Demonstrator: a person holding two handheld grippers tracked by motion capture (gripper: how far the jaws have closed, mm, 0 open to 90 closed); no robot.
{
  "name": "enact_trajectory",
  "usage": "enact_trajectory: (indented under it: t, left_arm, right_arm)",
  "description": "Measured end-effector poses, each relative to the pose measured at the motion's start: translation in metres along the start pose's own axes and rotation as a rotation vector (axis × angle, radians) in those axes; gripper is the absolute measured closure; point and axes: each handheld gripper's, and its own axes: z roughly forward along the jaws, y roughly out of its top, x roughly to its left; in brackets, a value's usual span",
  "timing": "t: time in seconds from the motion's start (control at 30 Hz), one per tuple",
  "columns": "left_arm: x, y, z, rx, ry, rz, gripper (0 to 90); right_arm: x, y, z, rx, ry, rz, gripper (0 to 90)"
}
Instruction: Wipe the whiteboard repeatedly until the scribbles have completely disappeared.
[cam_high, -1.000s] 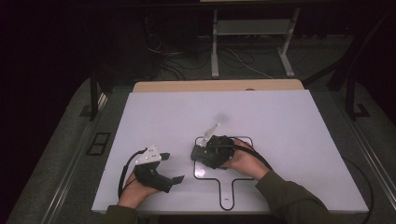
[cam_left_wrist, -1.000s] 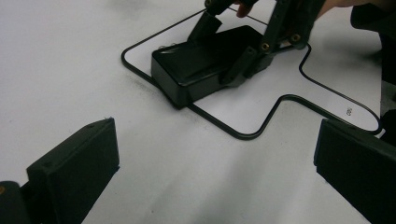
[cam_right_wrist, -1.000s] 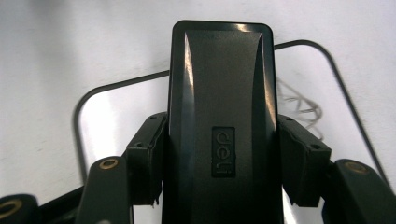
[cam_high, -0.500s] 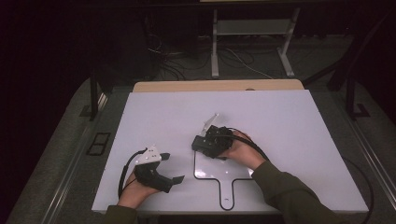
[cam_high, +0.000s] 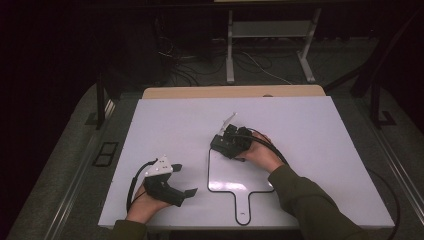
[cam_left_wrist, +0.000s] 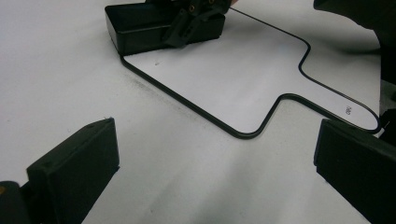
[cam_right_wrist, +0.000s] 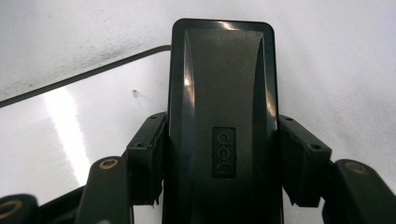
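Note:
A white paddle-shaped board (cam_high: 235, 175) with a thin black rim and a short handle lies flat near the table's front. At its far left corner sits a black eraser (cam_high: 220, 144), which my right gripper (cam_high: 223, 143) is shut on. In the right gripper view the eraser (cam_right_wrist: 222, 116) bears the word "deli", and the jaws of that gripper (cam_right_wrist: 222, 158) press its two long sides over the board's rim (cam_right_wrist: 84, 74). My left gripper (cam_high: 184, 179) rests open on the table left of the board. Its jaws (cam_left_wrist: 215, 163) stand wide apart facing the board (cam_left_wrist: 243, 79) and the eraser (cam_left_wrist: 140, 28).
The white table (cam_high: 310, 130) has a wooden strip (cam_high: 235, 92) along its far edge. Beyond it are a metal stand (cam_high: 267, 30) and cables on the dark floor. A cable trails from the right gripper over the sleeve.
My right gripper has slid the eraser away from the person, from the middle of the board's upper part to its far left corner. The left gripper has stayed still.

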Motion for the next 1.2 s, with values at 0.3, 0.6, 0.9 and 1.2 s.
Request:
enact_trajectory:
  t: [0.3, 0.6, 0.9, 1.2]
  left_arm:
    - [0.000, 0.000, 0.002, 0.004, -0.003, -0.001, 0.0]
    - [0.000, 0.000, 0.001, 0.003, -0.002, 0.001, 0.0]
    - [0.000, 0.000, 0.000, 0.004, -0.002, 0.001, 0.0]
    - [-0.001, 0.000, 0.001, 0.002, -0.002, 0.001, 0.0]
  right_arm:
    - [0.008, 0.005, 0.001, 0.002, 0.016, -0.012, 38.7]
    - [0.026, 0.011, 0.001, 0.016, 0.045, -0.064, 38.8]
    - [0.009, 0.013, 0.004, 0.029, -0.008, -0.027, 38.7]
    - [0.028, 0.013, 0.001, 0.032, 0.041, -0.065, 38.7]
